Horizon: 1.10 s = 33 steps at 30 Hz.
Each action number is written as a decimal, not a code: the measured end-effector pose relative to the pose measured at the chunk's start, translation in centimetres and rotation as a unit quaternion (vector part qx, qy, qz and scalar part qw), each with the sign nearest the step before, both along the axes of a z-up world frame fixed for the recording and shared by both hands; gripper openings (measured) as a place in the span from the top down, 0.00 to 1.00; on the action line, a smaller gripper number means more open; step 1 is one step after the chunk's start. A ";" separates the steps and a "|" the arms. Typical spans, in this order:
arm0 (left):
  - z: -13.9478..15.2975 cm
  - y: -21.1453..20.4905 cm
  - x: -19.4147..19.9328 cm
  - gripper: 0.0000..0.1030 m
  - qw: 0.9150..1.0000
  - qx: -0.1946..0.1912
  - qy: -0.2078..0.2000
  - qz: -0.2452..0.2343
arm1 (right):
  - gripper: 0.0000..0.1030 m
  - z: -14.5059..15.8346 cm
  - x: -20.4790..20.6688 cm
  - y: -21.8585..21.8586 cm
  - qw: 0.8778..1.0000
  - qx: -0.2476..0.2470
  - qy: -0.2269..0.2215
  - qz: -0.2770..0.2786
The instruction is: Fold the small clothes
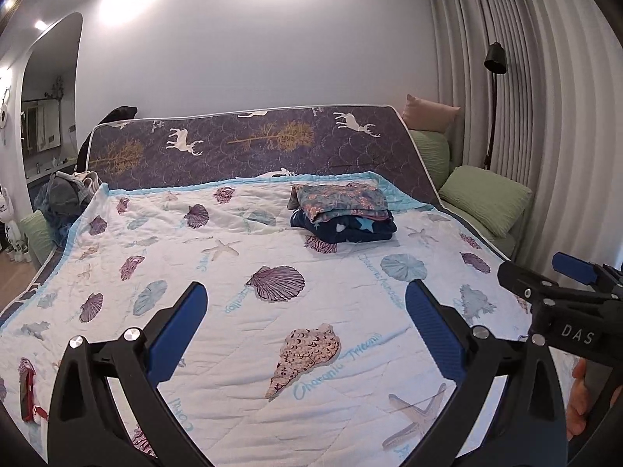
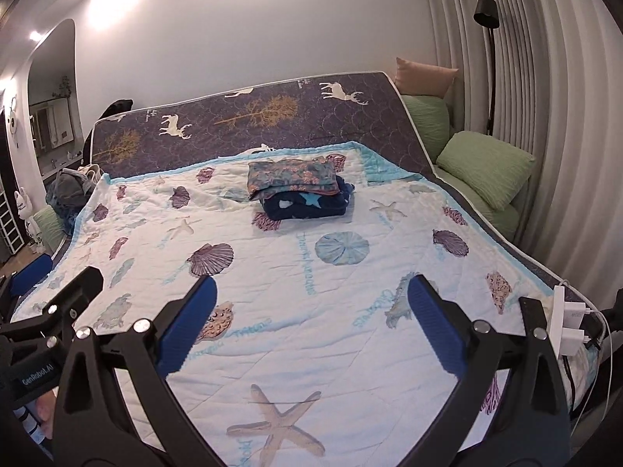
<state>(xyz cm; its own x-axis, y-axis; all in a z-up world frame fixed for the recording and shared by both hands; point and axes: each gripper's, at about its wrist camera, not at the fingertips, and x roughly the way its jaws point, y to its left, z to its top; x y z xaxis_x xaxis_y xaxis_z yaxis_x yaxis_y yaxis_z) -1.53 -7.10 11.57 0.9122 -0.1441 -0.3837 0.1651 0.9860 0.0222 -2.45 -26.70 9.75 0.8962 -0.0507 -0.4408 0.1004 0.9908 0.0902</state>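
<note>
Both grippers empty: left gripper (image 1: 305, 307) and right gripper (image 2: 311, 303) hover over the near part of the seashell quilt (image 1: 241, 350), jaws spread wide, nothing between the blue pads. Folded clothes sit stacked at the far side of the quilt, floral piece (image 2: 292, 179) on top of the navy star-print piece (image 2: 307, 204), well apart from both. Unfolded clothes pile (image 1: 64, 194) at far left off the quilt edge

Folded clothes (image 1: 342, 210) lie stacked on the quilt (image 1: 241, 334), pillows (image 1: 486, 202) to their right.
</note>
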 end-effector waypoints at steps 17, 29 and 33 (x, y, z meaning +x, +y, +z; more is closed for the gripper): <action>-0.6 0.0 -0.7 0.01 1.000 0.001 0.006 -0.004 | 0.03 -0.7 0.0 0.7 1.000 -0.001 0.008 0.007; -0.9 -0.2 -0.5 0.01 1.000 0.005 0.012 -0.003 | 0.03 -1.1 0.0 0.7 1.000 0.001 0.014 0.008; -1.1 -0.2 -0.5 0.01 1.000 0.008 0.015 -0.003 | 0.03 -1.2 -0.1 0.7 1.000 0.002 0.015 0.009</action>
